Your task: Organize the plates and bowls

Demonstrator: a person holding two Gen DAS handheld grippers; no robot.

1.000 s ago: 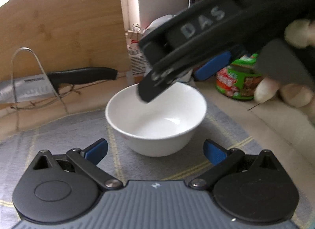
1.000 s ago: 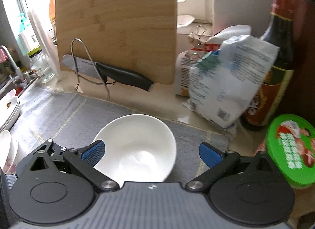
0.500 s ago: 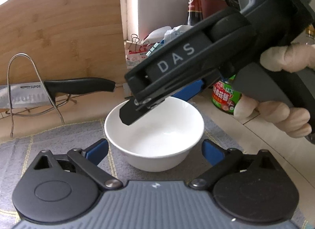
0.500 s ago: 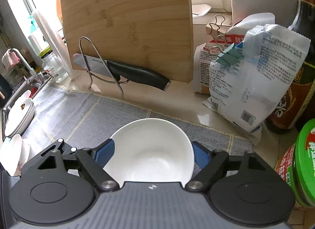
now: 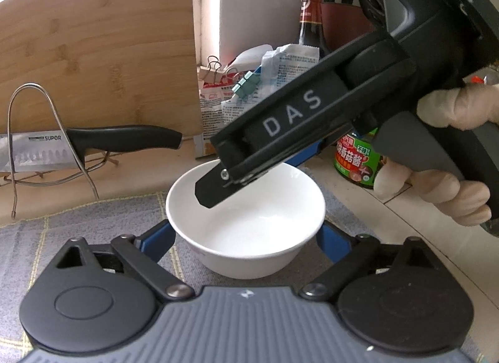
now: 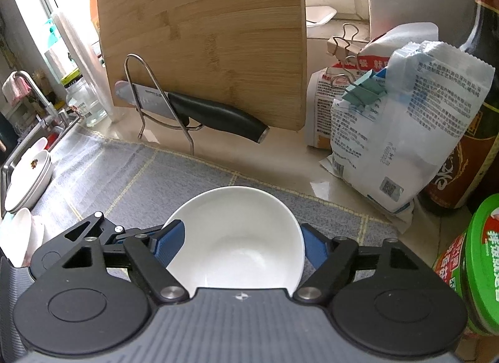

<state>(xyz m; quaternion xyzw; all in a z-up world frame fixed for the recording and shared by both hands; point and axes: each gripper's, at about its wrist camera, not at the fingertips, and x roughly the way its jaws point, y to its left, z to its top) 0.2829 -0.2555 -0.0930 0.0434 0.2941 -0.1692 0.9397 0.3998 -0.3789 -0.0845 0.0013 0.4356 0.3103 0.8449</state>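
Change since a second ago: both my tongs stood wide around the bowl then; now their blue pads had drawn in to its sides.
Right tongs [image 6: 240, 243]: jaws closing, the bowl [image 6: 238, 238] between them, pads at its left and right rim; I cannot tell if they pressed yet.
Left tongs [image 5: 246, 239]: jaws closing more slowly, blue pads just beside the bowl's [image 5: 246, 222] outer wall, a firm grip not plain.
Bowl's place: white, upright, on the grey mat [image 6: 124, 176], near its back edge.
Hand pose: my right hand [image 5: 443, 157] wrapped the handle, tongs slanting down over the bowl from the right; the left pointed down at it from the near side.
Behind: knife [image 6: 199, 110] lying across a wire stand [image 6: 156, 104], cutting board [image 6: 202, 38] leaning upright.
Hidden: the bowl's near rim sat under my right tongs' body; white dishes [image 6: 28, 182] at far left were cut off by the edge.
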